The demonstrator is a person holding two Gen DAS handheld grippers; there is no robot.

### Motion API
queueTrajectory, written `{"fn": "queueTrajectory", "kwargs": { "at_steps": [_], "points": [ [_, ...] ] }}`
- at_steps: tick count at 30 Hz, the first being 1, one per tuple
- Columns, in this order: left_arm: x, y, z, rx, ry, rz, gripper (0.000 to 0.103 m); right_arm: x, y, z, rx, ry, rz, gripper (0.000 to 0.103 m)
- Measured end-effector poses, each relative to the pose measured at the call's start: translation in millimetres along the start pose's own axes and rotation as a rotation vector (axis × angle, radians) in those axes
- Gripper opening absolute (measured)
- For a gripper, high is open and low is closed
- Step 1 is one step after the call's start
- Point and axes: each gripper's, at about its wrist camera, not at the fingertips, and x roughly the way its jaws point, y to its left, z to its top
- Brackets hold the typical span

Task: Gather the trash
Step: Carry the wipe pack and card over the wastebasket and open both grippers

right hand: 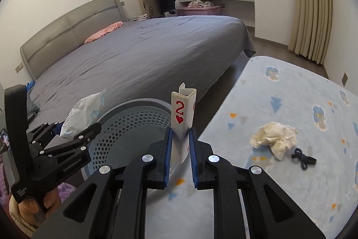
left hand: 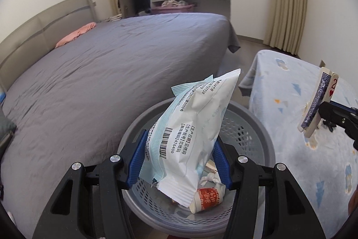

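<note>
Left gripper (left hand: 179,153) clenched on a white and pale-blue wrapper (left hand: 192,122); blue pads press its two sides, and the pack stands up between them, barcode facing the lens. It hangs directly over the grey perforated bin (left hand: 264,133). Inside the bin: a small red-labelled bottle (left hand: 207,197) and a scrap of crumpled white paper (left hand: 210,178).

Right gripper (right hand: 181,138) squeezed nearly closed on a folded playing card (right hand: 182,113), a two of hearts, held upright. Seen from the left wrist, the card shows a blue patterned back and sits at 3 o'clock of the bin, over the blanket.

From the right wrist, the bin lies at 9 o'clock of the card, with the left gripper and its wrapper further out at 9 o'clock. A hand (right hand: 33,205) grips that tool's handle.

Pale-blue patterned blanket (right hand: 290,91) at 3 o'clock of the bin. On it lie a crumpled tissue wad (right hand: 274,138) and, just beside it at 4 o'clock, a dark knotted string (right hand: 303,159).

Grey bed (right hand: 143,55) at 12 o'clock, pink cloth (right hand: 104,31) near the headboard.
</note>
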Motion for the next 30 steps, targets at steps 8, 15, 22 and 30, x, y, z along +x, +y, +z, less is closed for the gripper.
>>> {"fn": "queueTrajectory", "kwargs": {
  "at_steps": [8, 15, 22, 30],
  "points": [
    [16, 13, -8, -0.041, 0.039, 0.089, 0.054, 49, 36, -2, -0.077, 0.093, 0.023, 0.015],
    [34, 20, -14, -0.056, 0.094, 0.134, 0.055, 82, 47, -4, -0.114, 0.159, 0.024, 0.015],
    [51, 29, -20, -0.089, 0.154, 0.146, 0.055, 100, 57, -8, -0.159, 0.201, 0.001, 0.015],
    [55, 31, -22, -0.105, 0.179, 0.145, 0.057, 104, 56, -13, -0.171, 0.202, -0.016, 0.015]
  ]
}}
